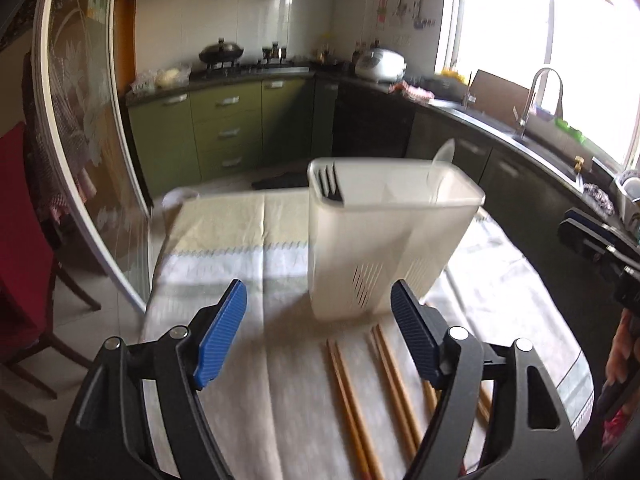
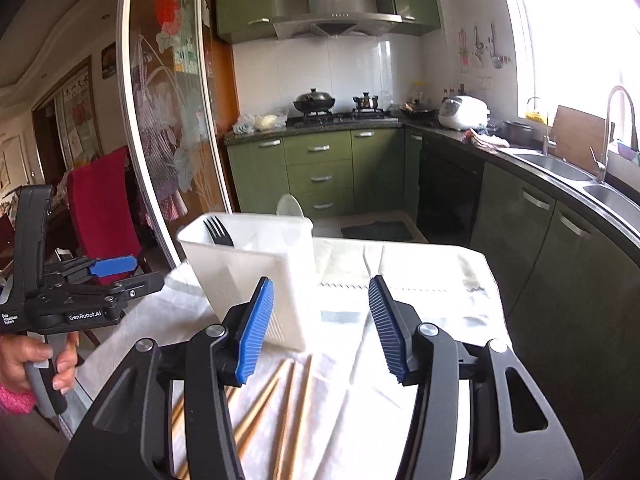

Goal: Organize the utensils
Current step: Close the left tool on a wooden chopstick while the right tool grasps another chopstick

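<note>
A white plastic utensil holder point(image 1: 376, 236) stands upright on the clothed table; it also shows in the right wrist view point(image 2: 256, 272). A black fork point(image 1: 330, 184) and a translucent spoon point(image 1: 442, 160) stand in it. Several wooden chopsticks point(image 1: 360, 404) lie on the cloth in front of it, also in the right wrist view point(image 2: 296, 408). My left gripper point(image 1: 318, 312) is open and empty, just short of the holder, above the chopsticks. My right gripper point(image 2: 322, 314) is open and empty, to the right of the holder. The left gripper also shows at the left of the right wrist view point(image 2: 120, 276).
The table has a white and yellow cloth point(image 1: 240, 240). A glass sliding door point(image 2: 168, 120) and a red chair point(image 2: 104, 208) are to the left. Kitchen counters, sink point(image 2: 560, 164) and stove point(image 2: 340, 116) lie behind and right.
</note>
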`<state>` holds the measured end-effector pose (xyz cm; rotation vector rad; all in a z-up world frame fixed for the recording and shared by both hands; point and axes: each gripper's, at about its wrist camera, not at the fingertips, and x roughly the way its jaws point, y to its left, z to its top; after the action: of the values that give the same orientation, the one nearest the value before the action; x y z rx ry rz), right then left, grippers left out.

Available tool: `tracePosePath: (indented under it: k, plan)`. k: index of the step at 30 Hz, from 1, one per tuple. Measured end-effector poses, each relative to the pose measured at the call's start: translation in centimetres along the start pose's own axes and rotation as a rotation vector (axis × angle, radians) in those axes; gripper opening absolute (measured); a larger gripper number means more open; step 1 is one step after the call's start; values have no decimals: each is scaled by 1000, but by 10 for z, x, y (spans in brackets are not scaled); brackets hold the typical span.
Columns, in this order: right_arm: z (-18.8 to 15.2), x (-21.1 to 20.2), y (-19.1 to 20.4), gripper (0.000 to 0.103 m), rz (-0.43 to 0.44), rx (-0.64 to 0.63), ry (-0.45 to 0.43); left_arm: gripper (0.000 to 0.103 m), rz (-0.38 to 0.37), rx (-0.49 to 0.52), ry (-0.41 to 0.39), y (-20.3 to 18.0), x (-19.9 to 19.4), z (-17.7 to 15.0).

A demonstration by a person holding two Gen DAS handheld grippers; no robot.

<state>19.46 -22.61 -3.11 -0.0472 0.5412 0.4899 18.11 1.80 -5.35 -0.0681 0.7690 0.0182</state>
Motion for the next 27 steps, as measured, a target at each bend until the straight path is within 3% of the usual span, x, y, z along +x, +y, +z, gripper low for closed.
tracePosePath:
  k: [2,4,6,9,15,23,27]
  plan:
    - [-11,-3,-14,50,-15,22,45,69,9,-24,133,5,15,-14]
    - [-23,-4,-29,50,-32,43,79,60,-6,-39,247,8,29,-26]
    - [-31,-4,-40,50,-45,58,103,34,-12,-47,338,8,44,-34]
    - [-43,-6,-51,50,-44,74,133,32,-4,-53,427,3,61,-47]
    - [-46,-2,-51,50,-29,62,157,31,-20,-77,493,3,79,-57]
    - [-45,15,-41,50,-22,47,205,31,-11,-43,520,-8,86,-56]
    - [-53,37,-27,50,12,13,296,10,16,-18,528,-12,86,-56]
